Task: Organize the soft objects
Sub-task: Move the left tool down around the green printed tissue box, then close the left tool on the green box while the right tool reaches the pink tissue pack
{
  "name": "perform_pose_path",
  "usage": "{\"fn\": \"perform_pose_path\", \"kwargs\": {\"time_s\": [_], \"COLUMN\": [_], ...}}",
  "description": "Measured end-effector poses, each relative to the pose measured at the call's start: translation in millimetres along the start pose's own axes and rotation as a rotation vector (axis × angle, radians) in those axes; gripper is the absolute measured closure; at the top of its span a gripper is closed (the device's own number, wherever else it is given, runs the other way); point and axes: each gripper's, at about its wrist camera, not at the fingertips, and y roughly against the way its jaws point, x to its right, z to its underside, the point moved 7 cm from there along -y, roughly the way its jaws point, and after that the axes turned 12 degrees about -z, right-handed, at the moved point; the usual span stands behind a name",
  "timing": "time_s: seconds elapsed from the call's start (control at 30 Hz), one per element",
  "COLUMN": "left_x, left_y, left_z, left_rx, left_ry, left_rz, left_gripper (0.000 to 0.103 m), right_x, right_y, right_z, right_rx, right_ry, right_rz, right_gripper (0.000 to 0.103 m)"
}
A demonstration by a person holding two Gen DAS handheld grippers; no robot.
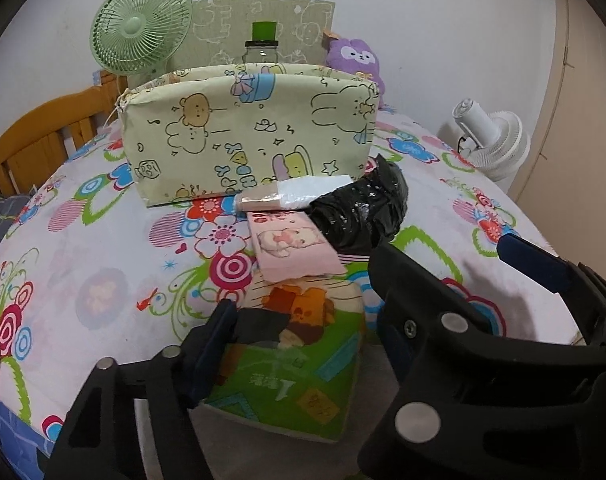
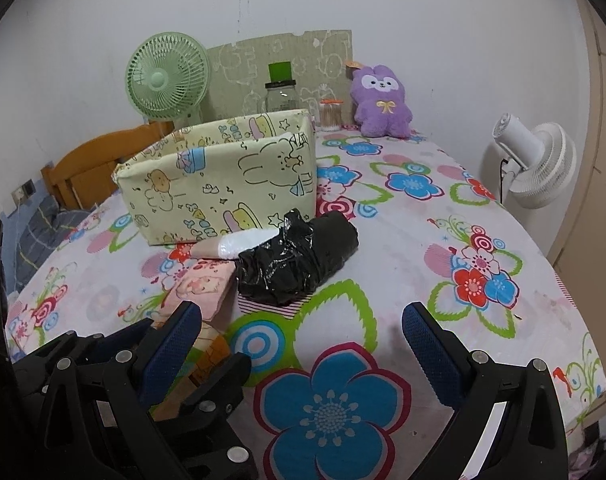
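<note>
— So, from the left wrist view, what does the left gripper (image 1: 299, 328) have?
— Its jaws sit on either side of a green tissue pack (image 1: 299, 364) at the near edge of the flowered bedsheet (image 1: 103, 264), pads against its sides, so it is clamped on it. Just past it lies a pink tissue pack (image 1: 293, 246), then a small white-and-tan pack (image 1: 299, 194) and a black plastic roll (image 1: 363, 210), all before the open yellow fabric bin (image 1: 247, 132).
— And in the right wrist view?
— The right gripper (image 2: 303, 340) is spread wide over bare sheet (image 2: 423, 216), holding nothing. The black roll (image 2: 299, 258) lies ahead, touching the white pack (image 2: 239, 246); the pink pack (image 2: 203, 288) is to the left, the bin (image 2: 219, 184) behind. A purple plush (image 2: 383, 100) sits by the wall, well apart from the bin.
</note>
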Motion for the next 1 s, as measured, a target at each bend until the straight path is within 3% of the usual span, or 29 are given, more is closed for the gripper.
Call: {"fn": "perform_pose_path", "kwargs": {"time_s": [0.3,0.67,1.0], "left_x": [-6,-15,-35], "left_y": [2,11,21], "left_z": [1,4,8], "left_rx": [0.006,-0.002,0.008], "left_ry": [0.003,-0.001,0.032], "left_rz": [-0.004,0.005,-0.031], "left_gripper": [0.048,0.049,0.05], "right_x": [-5,-19,-44], "right_y": [-3,0,-1], "right_z": [2,1,0], "right_rx": [-0.012,-0.009,-0.013], "right_ry": [-0.004,0.018,0.054], "right_rz": [-0.012,-0.029,-0.072], "right_gripper": [0.001,0.001,0.001]}}
